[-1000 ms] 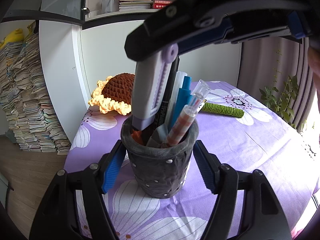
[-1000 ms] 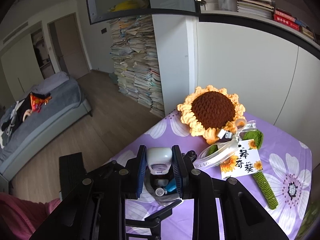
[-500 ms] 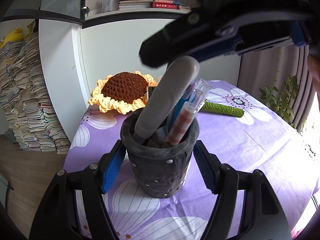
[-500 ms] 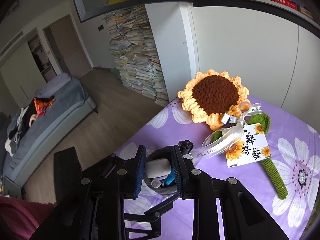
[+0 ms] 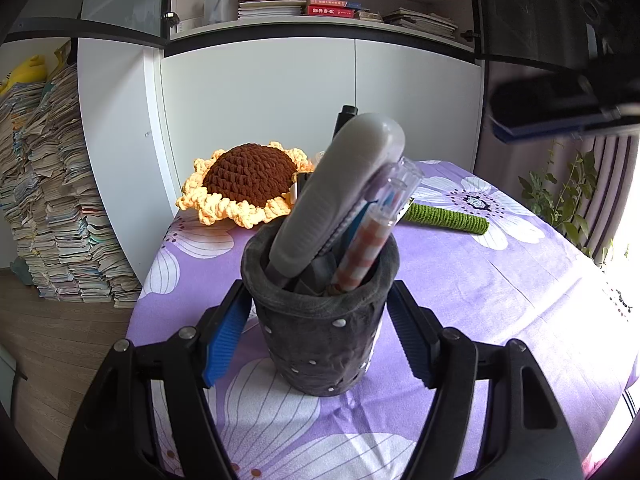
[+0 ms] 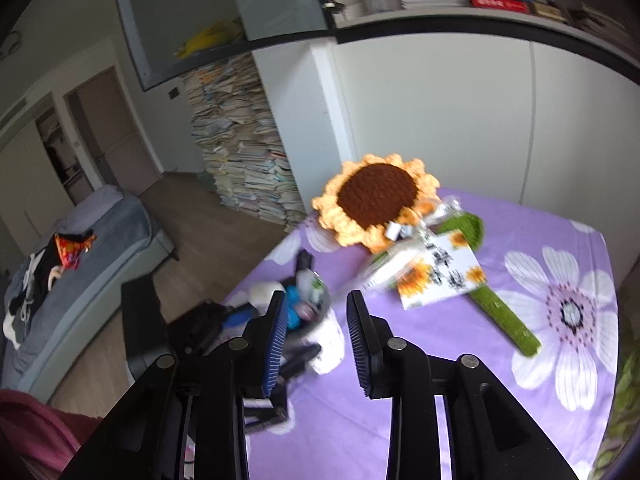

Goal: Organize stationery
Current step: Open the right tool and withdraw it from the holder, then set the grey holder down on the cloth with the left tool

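A dark grey pen holder (image 5: 320,320) stands on the purple flowered tablecloth (image 5: 500,280). It holds a grey-lilac utility knife (image 5: 340,192), a checked orange pen (image 5: 362,248), a black marker and blue pens. My left gripper (image 5: 320,332) is open, its blue pads (image 5: 226,334) on either side of the holder. My right gripper (image 6: 316,332) is open and empty, raised above the table to the holder's right; it shows at the upper right of the left wrist view (image 5: 560,108). The holder (image 6: 298,304) looks blurred in the right wrist view.
A crocheted sunflower (image 5: 248,184) with a green stem (image 5: 444,218) and a paper tag (image 6: 440,268) lies at the table's far side. White cabinets and a shelf of books (image 5: 332,6) stand behind. Stacked papers (image 5: 48,200) fill the floor at left.
My right gripper let go of the utility knife, which now leans in the holder. It opened and pulled up and away to the right. The left gripper has not moved.
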